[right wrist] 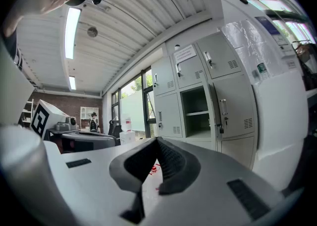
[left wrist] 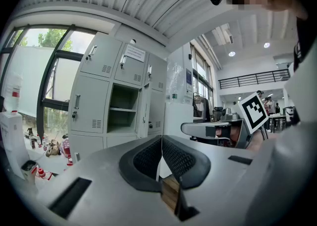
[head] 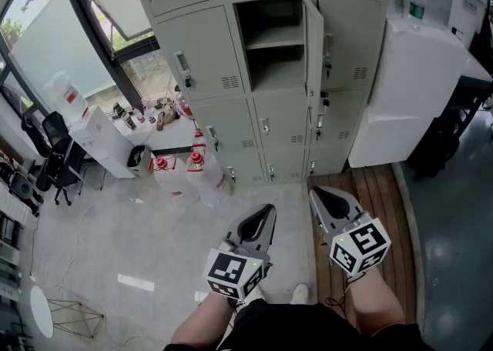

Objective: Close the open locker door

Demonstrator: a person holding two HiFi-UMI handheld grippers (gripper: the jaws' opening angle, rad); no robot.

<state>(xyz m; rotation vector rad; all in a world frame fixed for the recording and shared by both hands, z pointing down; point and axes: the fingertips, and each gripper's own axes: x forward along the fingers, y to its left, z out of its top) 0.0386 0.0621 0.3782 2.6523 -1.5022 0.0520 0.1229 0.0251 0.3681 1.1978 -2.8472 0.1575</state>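
Observation:
A grey bank of lockers (head: 231, 57) stands ahead. One compartment (head: 271, 43) is open, with a shelf inside and nothing on it. Its door (head: 312, 45) swings out to the right, edge-on to me. The same open compartment (left wrist: 123, 109) shows in the left gripper view and again as the open compartment (right wrist: 195, 113) with its door (right wrist: 216, 109) in the right gripper view. My left gripper (head: 267, 210) and right gripper (head: 317, 195) are both held low, well short of the lockers. Both are shut with nothing between the pads.
Water jugs (head: 192, 172) stand on the floor at the lockers' left, beside a low white cabinet (head: 104, 142) with small items. A white plastic-wrapped appliance (head: 408, 88) stands right of the lockers. Office chairs (head: 54, 157) sit at far left. Wooden decking (head: 377, 195) lies under my right side.

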